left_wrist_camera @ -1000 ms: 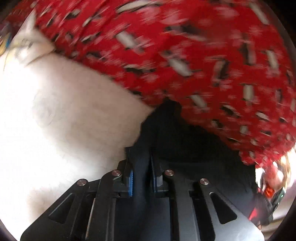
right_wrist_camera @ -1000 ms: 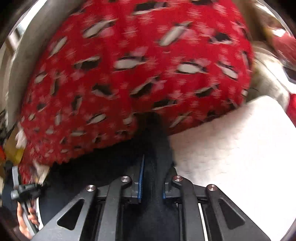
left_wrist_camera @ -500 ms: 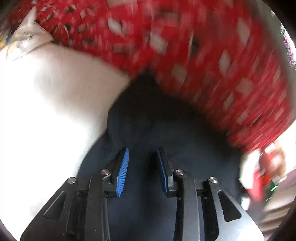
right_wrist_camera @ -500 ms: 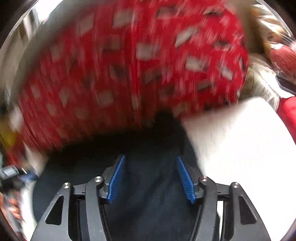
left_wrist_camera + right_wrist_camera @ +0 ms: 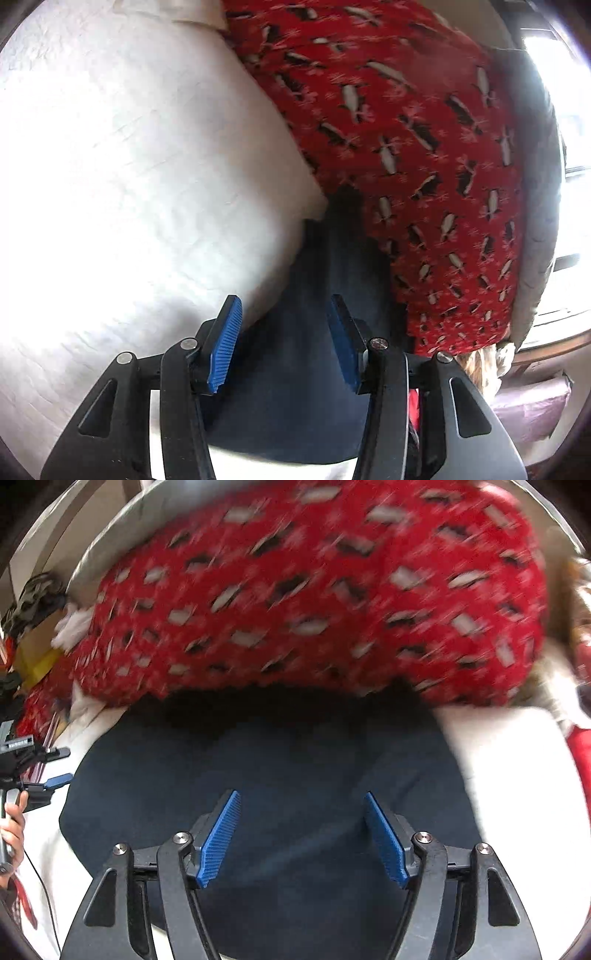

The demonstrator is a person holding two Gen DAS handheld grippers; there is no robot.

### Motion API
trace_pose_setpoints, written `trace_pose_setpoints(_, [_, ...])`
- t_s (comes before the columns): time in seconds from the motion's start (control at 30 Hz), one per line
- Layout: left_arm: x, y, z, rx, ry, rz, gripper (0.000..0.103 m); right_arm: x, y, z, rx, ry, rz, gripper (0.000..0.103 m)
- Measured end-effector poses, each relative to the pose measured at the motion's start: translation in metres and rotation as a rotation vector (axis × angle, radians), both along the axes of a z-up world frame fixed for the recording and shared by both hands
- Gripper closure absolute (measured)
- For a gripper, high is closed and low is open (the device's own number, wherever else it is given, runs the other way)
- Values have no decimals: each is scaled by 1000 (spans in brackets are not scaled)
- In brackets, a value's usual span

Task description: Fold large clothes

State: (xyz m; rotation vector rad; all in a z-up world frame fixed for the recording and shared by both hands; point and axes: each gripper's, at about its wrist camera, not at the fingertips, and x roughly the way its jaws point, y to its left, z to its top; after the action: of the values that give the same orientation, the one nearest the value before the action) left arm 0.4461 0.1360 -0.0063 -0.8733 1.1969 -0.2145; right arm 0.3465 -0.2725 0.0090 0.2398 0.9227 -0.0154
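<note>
A dark navy garment [image 5: 295, 775] lies flat on a white bed cover [image 5: 517, 775], its far edge against a red penguin-print blanket [image 5: 314, 602]. My right gripper [image 5: 303, 830] is open and empty just above the garment's near part. My left gripper [image 5: 282, 339] is open and empty over the same navy garment [image 5: 295, 387], by its left edge, with the white cover [image 5: 129, 166] to its left and the red blanket [image 5: 424, 147] beyond. The left gripper also shows at the left edge of the right wrist view [image 5: 55, 781], held by a hand.
The red blanket is piled along the far side of the bed against a grey headboard or wall [image 5: 543, 221]. Clutter of clothes and a yellow item [image 5: 37, 657] sits at the far left. A window [image 5: 569, 110] and wooden ledge lie to the right.
Both grippers were shut on the navy garment one second ago. They have opened, let it go, and drawn back; the garment now lies flat on the bed.
</note>
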Motion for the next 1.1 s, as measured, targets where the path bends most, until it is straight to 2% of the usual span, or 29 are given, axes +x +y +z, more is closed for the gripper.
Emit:
trace_pose_setpoints(0.03, [-3, -9, 1, 6, 5, -14, 52, -3, 11, -4, -7, 28, 3, 29])
trace_pose_setpoints(0.07, [-6, -13, 2, 1, 17, -31, 48, 7, 19, -29, -39, 97, 17, 27])
trace_pose_setpoints(0.1, [-10, -15, -1, -18, 36, -54, 39, 10, 27, -42, -92, 114, 35, 26])
trace_pose_setpoints(0.17, [-14, -27, -11, -58, 58, -126, 32, 2, 42, -46, -211, 22, 52, 25])
trace_pose_setpoints(0.23, [-12, -46, -4, -21, 31, -183, 18, 3, 40, -47, -191, 16, 27, 24])
trace_pose_setpoints(0.37, [-18, -82, 9, -30, 2, -275, 18, -1, 42, -40, -183, 6, 20, 24])
trace_pose_setpoints(0.4, [-22, -91, 15, -5, -25, -298, 26, -1, 40, -43, -184, 4, 18, 24])
trace_pose_setpoints(0.43, [-23, -102, 23, 26, -54, -325, 49, -9, 38, -45, -182, 1, 17, 23])
trace_pose_setpoints(0.47, [-25, -111, 29, 40, -71, -351, 62, -10, 40, -44, -181, -2, 16, 23])
trace_pose_setpoints(0.5, [-26, -118, 33, 20, -84, -364, 77, -8, 40, -46, -182, -4, 16, 23])
trace_pose_setpoints(0.57, [-29, -130, 46, -19, -117, -350, 80, -5, 40, -44, -178, -6, 15, 23])
trace_pose_setpoints(0.8, [-31, -181, 95, -23, -216, -370, 84, -15, 32, -32, -165, -6, 5, 23])
trace_pose_setpoints(0.9, [-39, -197, 106, -5, -243, -394, 84, -41, 14, -10, -178, -86, -52, 23])
trace_pose_setpoints(1.0, [-44, -229, 117, 9, -268, -427, 85, -66, -15, 2, -230, -121, -155, 22])
trace_pose_setpoints(1.1, [-55, -252, 122, 23, -281, -466, 85, -82, -46, -10, -266, -66, -246, 21])
